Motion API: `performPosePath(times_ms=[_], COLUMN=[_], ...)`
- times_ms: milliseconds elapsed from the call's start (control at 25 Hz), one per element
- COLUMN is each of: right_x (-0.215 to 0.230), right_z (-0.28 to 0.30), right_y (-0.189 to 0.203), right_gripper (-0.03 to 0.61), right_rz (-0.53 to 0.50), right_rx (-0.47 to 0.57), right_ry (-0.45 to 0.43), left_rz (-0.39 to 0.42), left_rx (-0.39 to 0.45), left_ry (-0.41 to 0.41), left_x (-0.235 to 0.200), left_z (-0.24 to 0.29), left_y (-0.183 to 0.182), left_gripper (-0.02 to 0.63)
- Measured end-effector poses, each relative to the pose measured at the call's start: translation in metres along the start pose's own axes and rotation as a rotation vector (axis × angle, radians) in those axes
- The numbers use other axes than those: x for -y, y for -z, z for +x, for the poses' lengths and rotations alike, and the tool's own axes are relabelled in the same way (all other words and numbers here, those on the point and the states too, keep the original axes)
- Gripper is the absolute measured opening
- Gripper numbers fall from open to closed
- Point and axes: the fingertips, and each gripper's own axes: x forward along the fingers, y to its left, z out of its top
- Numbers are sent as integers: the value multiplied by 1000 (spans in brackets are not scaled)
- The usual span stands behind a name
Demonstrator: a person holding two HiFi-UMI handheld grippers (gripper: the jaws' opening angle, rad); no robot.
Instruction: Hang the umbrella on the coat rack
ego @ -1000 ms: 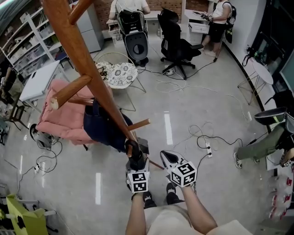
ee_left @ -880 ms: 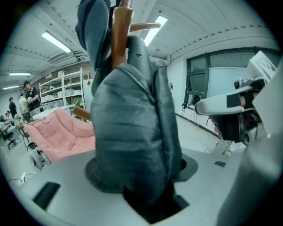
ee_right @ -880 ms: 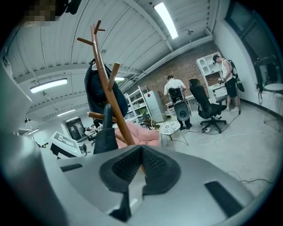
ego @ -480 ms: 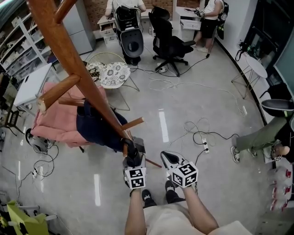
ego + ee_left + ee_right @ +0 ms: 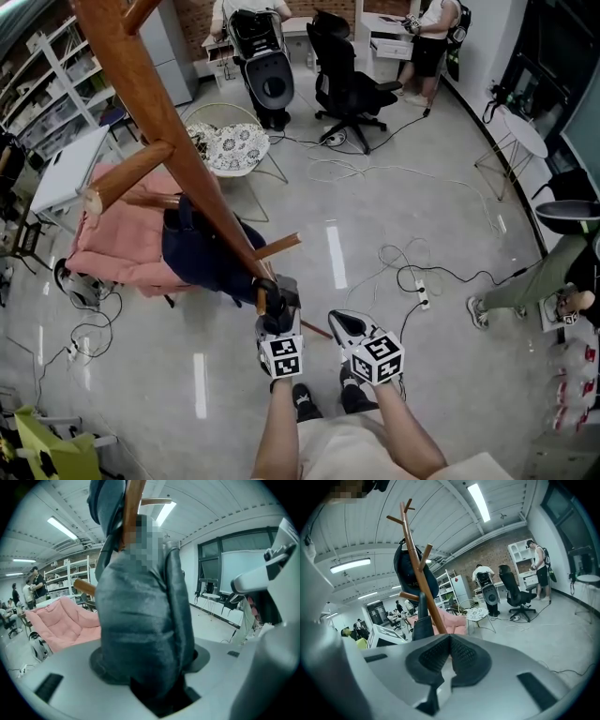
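Left tongs clamped, it seems, on the lower end of the dark navy folded fabric umbrella; pads mostly buried in cloth. Umbrella runs up against the pole of the brown wooden coat rack, upper part among the pegs. Right tongs together, empty, just beside the left.

No readable word, brand or number anywhere, only black-and-white square code markers on the cubes of the left gripper and the right gripper, patterns rather than letters, with any print on the boxes along the shelves too small to make out.
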Motion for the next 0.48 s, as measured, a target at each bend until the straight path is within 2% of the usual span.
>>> performPosePath(times_ms=[240,480], right_x=[-15,-23], right_z=[-1,-1], right_y=[5,8], right_gripper=[3,3], right_rz=[-28,-58], right_rx=[-10,-27], right_ry=[-24,-31], left_rz=[20,40], left_rx=[44,18], left_ry=[11,-18], left_x=[3,-8], left_z=[7,13], left_y=[0,0], left_gripper=[265,282])
